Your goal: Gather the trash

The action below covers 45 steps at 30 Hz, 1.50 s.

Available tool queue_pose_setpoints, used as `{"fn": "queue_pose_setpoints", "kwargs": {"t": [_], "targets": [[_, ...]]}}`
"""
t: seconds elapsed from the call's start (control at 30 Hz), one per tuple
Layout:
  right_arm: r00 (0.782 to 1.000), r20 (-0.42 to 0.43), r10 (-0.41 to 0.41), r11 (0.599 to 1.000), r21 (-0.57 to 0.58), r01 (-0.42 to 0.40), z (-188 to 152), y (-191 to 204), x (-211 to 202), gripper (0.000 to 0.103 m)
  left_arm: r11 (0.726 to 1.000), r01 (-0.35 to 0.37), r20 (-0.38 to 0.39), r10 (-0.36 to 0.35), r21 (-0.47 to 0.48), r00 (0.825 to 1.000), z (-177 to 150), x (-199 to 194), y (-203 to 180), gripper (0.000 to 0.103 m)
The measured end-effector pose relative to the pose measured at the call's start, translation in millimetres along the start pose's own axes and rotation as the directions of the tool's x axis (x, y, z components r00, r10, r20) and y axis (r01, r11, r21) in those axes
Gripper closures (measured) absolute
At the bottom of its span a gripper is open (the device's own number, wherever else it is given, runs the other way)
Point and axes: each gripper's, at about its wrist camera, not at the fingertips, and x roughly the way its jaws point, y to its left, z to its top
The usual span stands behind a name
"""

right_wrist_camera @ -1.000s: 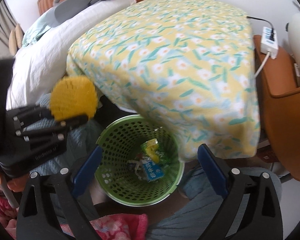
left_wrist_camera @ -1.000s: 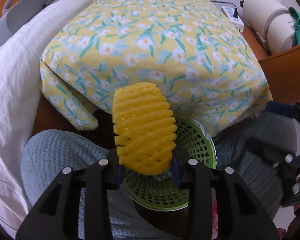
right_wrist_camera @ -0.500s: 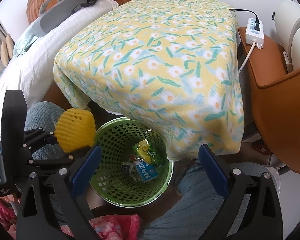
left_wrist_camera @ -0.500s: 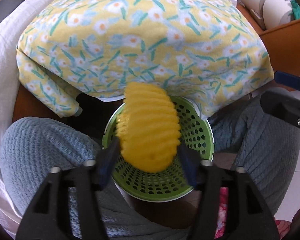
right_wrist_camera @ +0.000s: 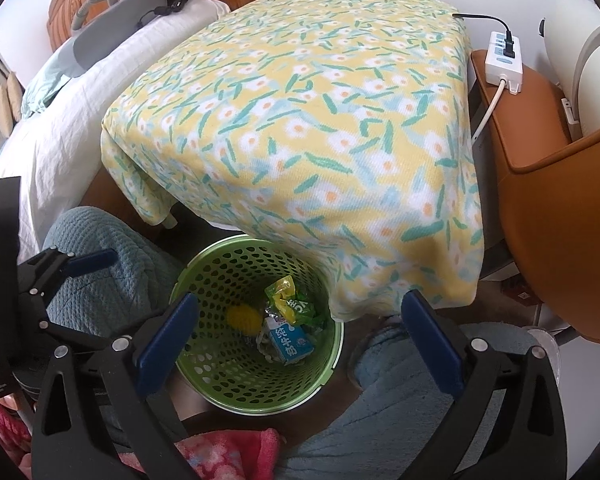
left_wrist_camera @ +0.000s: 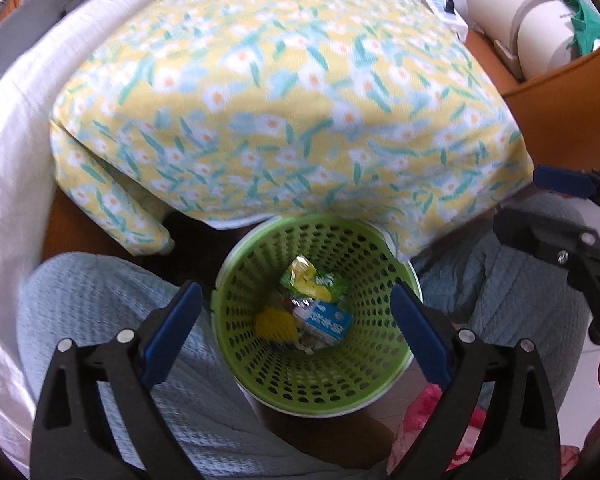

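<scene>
A low table draped in a yellow floral cloth [right_wrist_camera: 300,120] fills the middle of both views; the cloth hangs over the near edge and partly overlaps the far rim of a green perforated waste basket [left_wrist_camera: 316,384] standing on the floor between the seated person's knees, which are clad in blue-grey knit fabric [left_wrist_camera: 100,312]. To the left of the table lies a bed with white bedding [right_wrist_camera: 80,120] and a grey device [right_wrist_camera: 112,28] with cables against a wooden headboard. To the right stands a brown leather seat [right_wrist_camera: 560,208] carrying a white power strip [right_wrist_camera: 504,60] with a black plug, and a white cylindrical appliance [left_wrist_camera: 520,36] beyond it. Inside the basket lie the yellow foam fruit net [left_wrist_camera: 276,324], near the left wall, a green-and-yellow snack wrapper [left_wrist_camera: 308,280] and a blue-and-white carton [left_wrist_camera: 326,322], the latter two touching. The left gripper [left_wrist_camera: 296,336] hangs above the basket mouth with jaws wide apart and empty. The right gripper [right_wrist_camera: 296,340] is likewise spread over the basket, holding nothing. Pink fabric [right_wrist_camera: 224,452] shows at the lower edge.
</scene>
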Motion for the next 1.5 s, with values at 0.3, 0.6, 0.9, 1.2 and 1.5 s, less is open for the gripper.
{"fn": "queue_pose_setpoints", "kwargs": {"t": [0.3,0.6,0.9,1.2,1.5], "targets": [[0.997,0.082,-0.01,0.997,-0.069,0.016,24.2,19.4,-22.3,0.003,0.986,-0.134,0.207,0.151,-0.095,0.967,29.0,-65.4,35.2,0.008],[0.975,0.221,-0.017,0.991,-0.122,0.045,96.5,54.8,-69.8,0.003,0.956,-0.248,0.357,0.289,-0.156,0.889,86.4,-151.3,71.4,0.008],[0.94,0.337,-0.055,0.994,-0.069,0.083,142.4,65.7,-106.1,0.003,0.935,-0.221,0.46,0.332,-0.278,0.823,112.8,-204.8,73.6,0.008],[0.94,0.32,-0.12,0.989,-0.048,0.143,139.7,66.1,-98.9,0.002,0.924,-0.2,0.398,0.325,-0.325,0.858,104.0,-180.2,72.0,0.008],[0.939,0.328,-0.103,0.99,-0.054,0.127,127.9,61.5,-93.7,0.002,0.924,-0.218,0.385,0.334,-0.315,0.861,102.9,-172.1,67.7,0.008]]}}
